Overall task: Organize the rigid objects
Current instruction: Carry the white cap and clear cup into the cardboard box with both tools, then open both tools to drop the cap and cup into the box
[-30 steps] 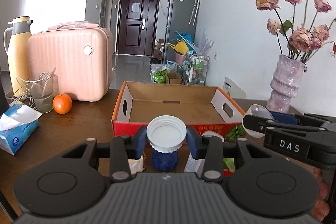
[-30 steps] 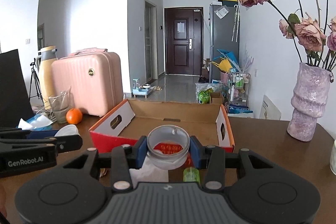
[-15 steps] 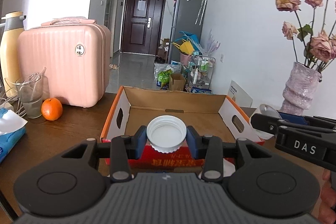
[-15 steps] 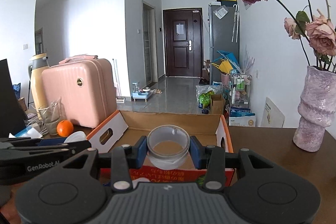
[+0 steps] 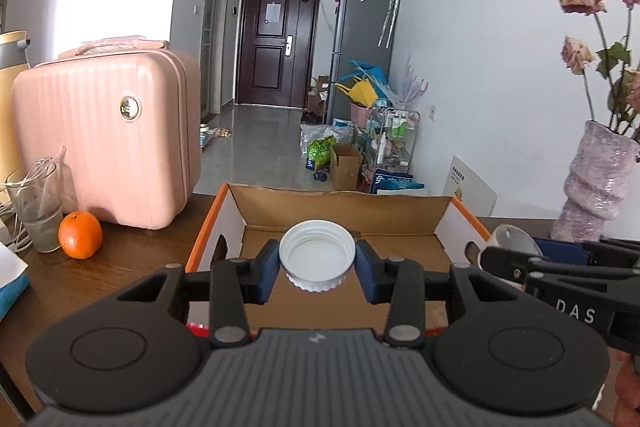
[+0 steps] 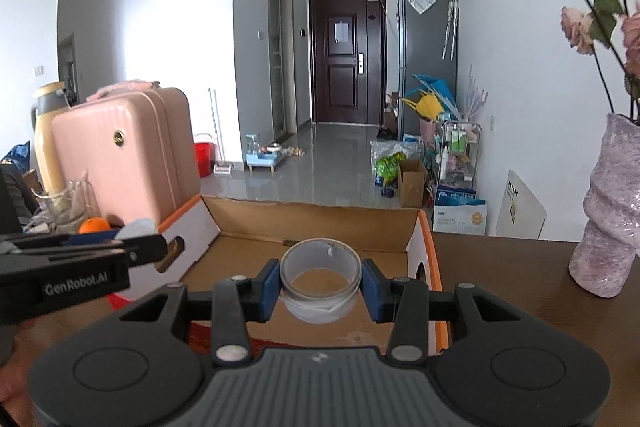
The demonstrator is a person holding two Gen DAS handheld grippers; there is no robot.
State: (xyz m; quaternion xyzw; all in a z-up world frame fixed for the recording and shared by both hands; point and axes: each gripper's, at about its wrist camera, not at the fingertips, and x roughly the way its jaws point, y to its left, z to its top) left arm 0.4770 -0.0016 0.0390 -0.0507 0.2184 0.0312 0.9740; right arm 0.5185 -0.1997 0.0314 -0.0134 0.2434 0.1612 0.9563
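You've got a white ribbed screw cap, open side up, clamped over the open cardboard box. Your other grab is a clear tape roll, hole pointing up, also above the box interior.

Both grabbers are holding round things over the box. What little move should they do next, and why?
Probably lower both a little into the cardboard box, then open the jaws. The left gripper grips a white cap and the right gripper grips a clear tape roll; each shows the bare box floor behind it, so dropping from here might make them bounce.
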